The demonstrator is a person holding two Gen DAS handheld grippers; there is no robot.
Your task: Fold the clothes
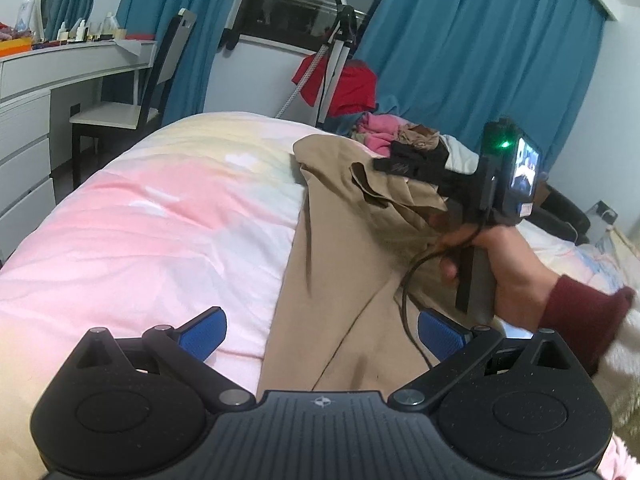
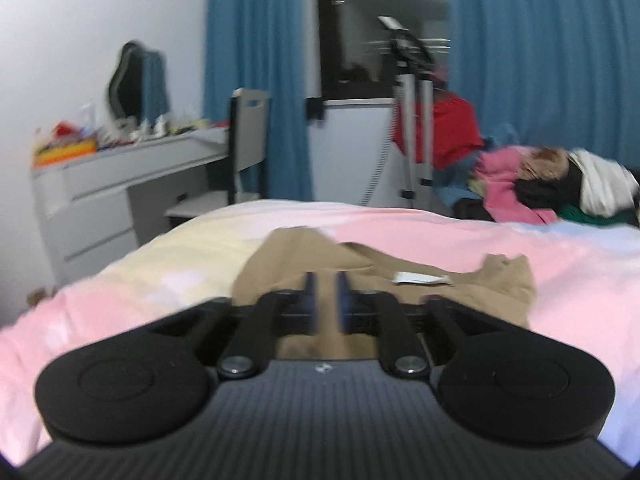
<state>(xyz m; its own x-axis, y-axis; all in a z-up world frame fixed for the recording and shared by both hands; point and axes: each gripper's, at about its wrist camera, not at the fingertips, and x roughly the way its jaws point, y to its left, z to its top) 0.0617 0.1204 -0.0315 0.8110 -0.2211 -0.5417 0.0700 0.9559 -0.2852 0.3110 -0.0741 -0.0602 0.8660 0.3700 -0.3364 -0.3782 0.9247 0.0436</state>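
A tan garment [image 1: 340, 260] [image 2: 360, 258] lies spread lengthwise on the pink and yellow bed cover [image 1: 160, 220], a white label [image 2: 420, 279] showing at its far end. My left gripper [image 1: 320, 316] is open wide over the garment's near end, with cloth under its right pad and nothing between the pads. A hand [image 1: 508, 264] in a dark red sleeve holds my right gripper [image 1: 384, 168] over the far part, where a fold of tan cloth stands bunched up under its fingers. In the blurred right wrist view, the right gripper [image 2: 326, 280] has its pads a narrow gap apart, with tan cloth behind.
A pile of mixed clothes [image 1: 384, 136] [image 2: 520, 188] lies at the bed's far right. Behind the bed stand a tripod [image 1: 336, 52] with a red cloth, blue curtains and a dark window. A chair [image 1: 132, 108] and a white dresser [image 1: 40, 92] stand to the left.
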